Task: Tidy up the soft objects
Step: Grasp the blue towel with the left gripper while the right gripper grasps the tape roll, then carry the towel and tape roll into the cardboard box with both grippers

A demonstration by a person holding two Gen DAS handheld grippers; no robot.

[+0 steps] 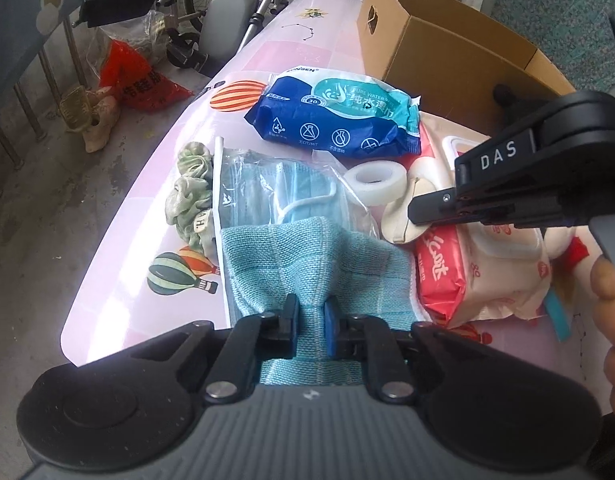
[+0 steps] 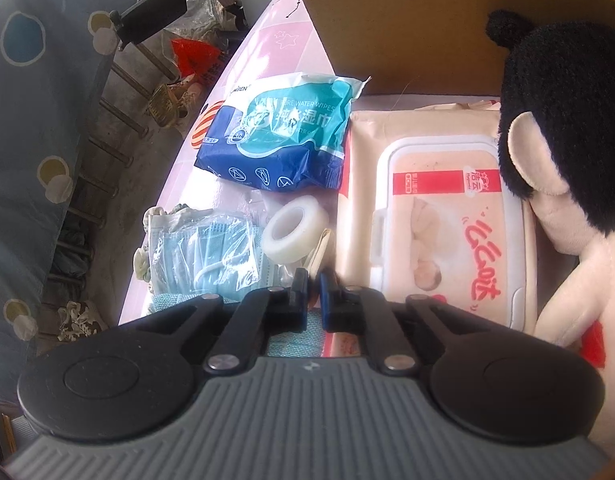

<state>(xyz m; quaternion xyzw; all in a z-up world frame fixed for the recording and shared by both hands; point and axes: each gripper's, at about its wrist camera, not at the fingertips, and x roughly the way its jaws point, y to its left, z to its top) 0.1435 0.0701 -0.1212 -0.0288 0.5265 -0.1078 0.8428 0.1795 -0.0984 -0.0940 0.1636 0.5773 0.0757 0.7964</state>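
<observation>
At the far left of the pink table (image 1: 119,240) lies a green scrunchie (image 1: 191,196), and touching it on the right is a clear bag of blue face masks (image 1: 283,196). Over the near edge of this bag hangs a teal cloth (image 1: 307,264) — the left gripper (image 1: 310,312) is clamped on a fold of it, and the cloth is bunched between the pads. Behind, a blue pack of wipes (image 1: 335,120) rests near the cardboard box (image 1: 447,52). Further right come a roll of white tape (image 2: 291,234), then a thin cream piece (image 1: 403,216) where the right gripper (image 2: 313,284) has its fingers together; they seem to pinch its edge, but I cannot tell for sure. Right of that are a pink pack of wipes (image 2: 443,216) and a plush toy (image 2: 563,140).

In my judgement the step in hand is picking up the soft things, the cloth first. The next move calls for lifting the cloth clear of the mask bag — without dragging it — and carrying it to the box.
</observation>
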